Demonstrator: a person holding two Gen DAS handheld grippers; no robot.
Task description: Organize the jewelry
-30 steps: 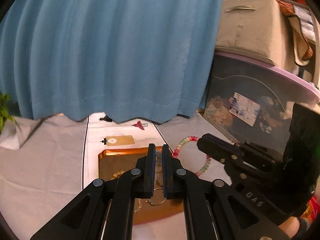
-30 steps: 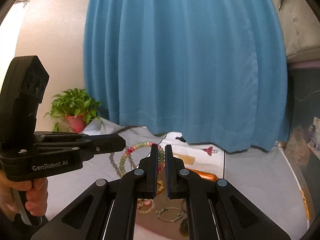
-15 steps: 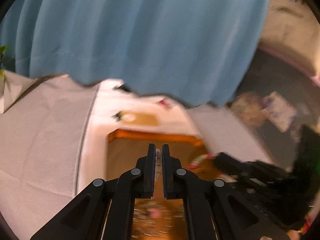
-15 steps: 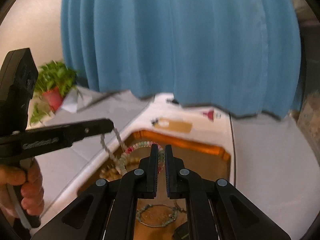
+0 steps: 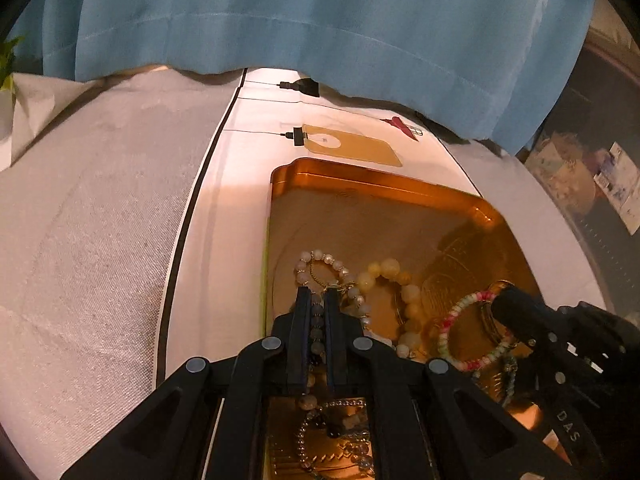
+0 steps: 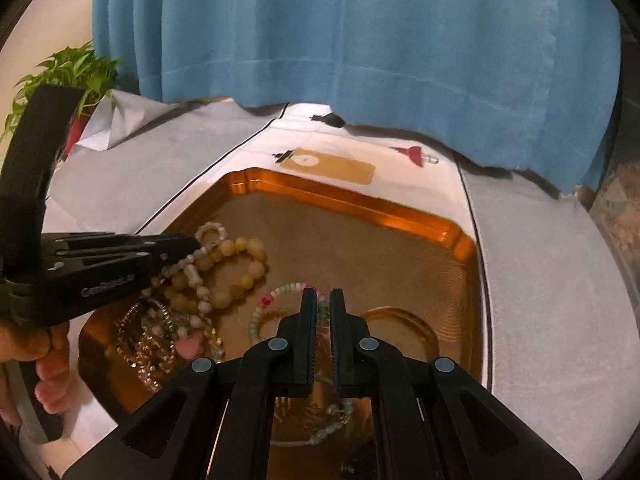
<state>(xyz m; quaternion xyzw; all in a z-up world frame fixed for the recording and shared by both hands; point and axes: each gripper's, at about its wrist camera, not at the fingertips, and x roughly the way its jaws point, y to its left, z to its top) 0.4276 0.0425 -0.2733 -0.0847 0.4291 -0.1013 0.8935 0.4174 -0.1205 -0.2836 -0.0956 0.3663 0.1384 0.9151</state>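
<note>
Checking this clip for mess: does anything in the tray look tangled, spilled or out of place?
Yes. On the left of the gold tray, several bracelets lie heaped and overlapping, apparently tangled: the yellow bead bracelet, the white bead strand in the left claw, and chains underneath. Nothing has spilled outside the tray.

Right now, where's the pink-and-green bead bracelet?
The pink-and-green bead bracelet is pinched in the right gripper over the copper tray, right of the yellow bead bracelet.

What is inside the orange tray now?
Inside the orange tray lie a yellow bead bracelet, a thin gold bangle and a pile of chains. Both grippers cover the tray's near part, so anything under them is hidden.
</note>
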